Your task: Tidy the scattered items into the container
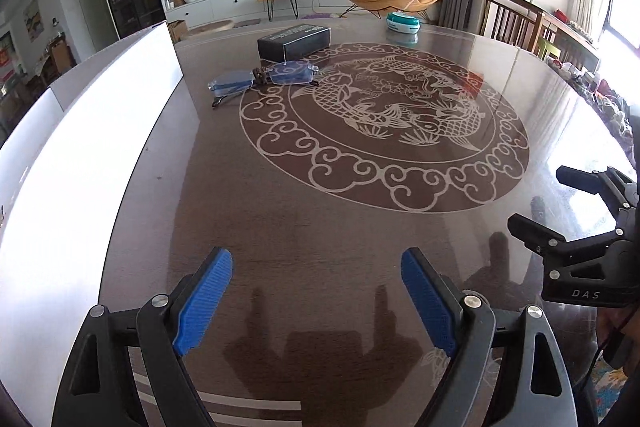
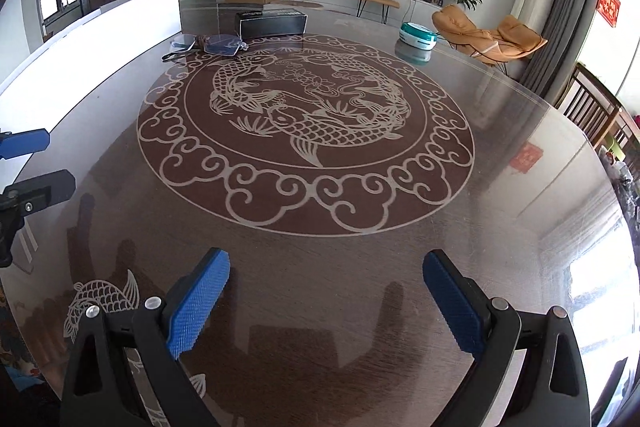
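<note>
A pair of rimless glasses (image 1: 264, 79) with bluish lenses lies on the far left part of the round dark table (image 1: 320, 219), just in front of a black oblong box (image 1: 294, 41). Both also show in the right wrist view: the glasses (image 2: 208, 45) and the box (image 2: 272, 21). My left gripper (image 1: 316, 291) is open and empty, low over the near table edge. My right gripper (image 2: 326, 291) is open and empty too, over the near edge; it shows at the right of the left wrist view (image 1: 560, 203).
A round teal and white container (image 1: 403, 23) stands at the far side, also in the right wrist view (image 2: 418, 35). A bright white panel (image 1: 80, 163) runs along the table's left. Wooden chairs (image 1: 516, 23) stand at the right.
</note>
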